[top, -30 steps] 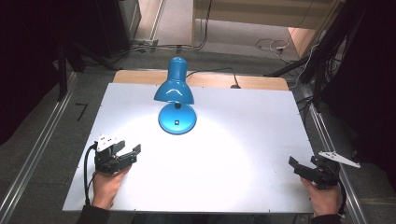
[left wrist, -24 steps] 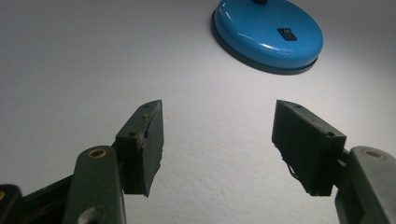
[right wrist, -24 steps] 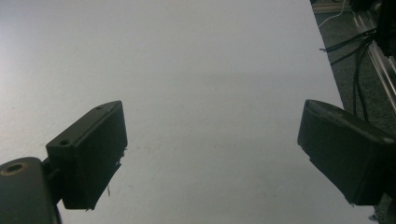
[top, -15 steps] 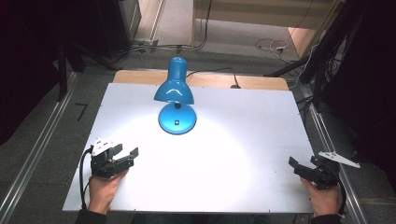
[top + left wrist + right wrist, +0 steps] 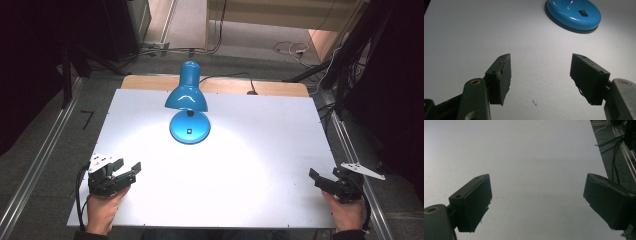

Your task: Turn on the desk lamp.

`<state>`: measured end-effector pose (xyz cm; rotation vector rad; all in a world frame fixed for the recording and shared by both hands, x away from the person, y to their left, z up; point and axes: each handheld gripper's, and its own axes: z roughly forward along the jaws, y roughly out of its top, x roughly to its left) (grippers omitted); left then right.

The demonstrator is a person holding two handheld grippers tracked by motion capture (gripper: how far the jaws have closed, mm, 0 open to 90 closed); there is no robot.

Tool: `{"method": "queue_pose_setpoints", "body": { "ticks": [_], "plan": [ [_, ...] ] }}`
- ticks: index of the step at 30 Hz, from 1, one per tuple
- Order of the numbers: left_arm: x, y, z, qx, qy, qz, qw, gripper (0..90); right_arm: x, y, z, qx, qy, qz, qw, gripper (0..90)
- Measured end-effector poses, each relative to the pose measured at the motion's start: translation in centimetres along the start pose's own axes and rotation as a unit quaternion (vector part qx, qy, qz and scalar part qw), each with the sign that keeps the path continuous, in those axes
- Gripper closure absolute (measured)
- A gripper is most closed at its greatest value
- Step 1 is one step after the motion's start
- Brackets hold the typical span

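Observation:
A blue desk lamp (image 5: 186, 97) stands lit at the back middle of the white table (image 5: 260, 150), its round base (image 5: 189, 127) under the shade. In the left gripper view the base (image 5: 573, 15) lies far ahead to the upper right. My left gripper (image 5: 127, 166) rests low at the near left of the table, a hand around it. Its jaws (image 5: 540, 58) stand open over bare table with nothing between them. At the near right edge sits my right gripper (image 5: 324, 174), and its jaws (image 5: 537, 178) are wide open and empty.
The lamp throws a bright pool of light (image 5: 200, 165) onto the table's middle. A wooden strip (image 5: 280, 89) with the lamp's cable runs along the far edge. Metal rails (image 5: 40, 160) flank the table, and loose cables (image 5: 614, 150) lie beyond its right edge.
My left gripper has drifted a little to the left and toward the near edge. The right gripper and the lamp have stayed put.

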<state>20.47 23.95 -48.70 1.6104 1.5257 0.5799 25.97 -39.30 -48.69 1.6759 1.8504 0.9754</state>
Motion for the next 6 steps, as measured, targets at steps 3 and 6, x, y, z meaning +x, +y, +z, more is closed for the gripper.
{"method": "queue_pose_setpoints", "body": {
  "ticks": [3, 6],
  "plan": [
    [0.6, -0.3, 0.0, 0.007, 0.005, -0.004, 1.0000, 30.6, 0.0, -0.1, 0.2, 0.005, -0.005, -0.008, 0.9999, 6.8],
    [1.2, -0.4, 0.4, 0.019, 0.006, -0.019, 0.9996, 23.1, -0.3, -0.4, 1.1, 0.029, -0.020, -0.027, 0.9990, 6.8]
  ]
}}
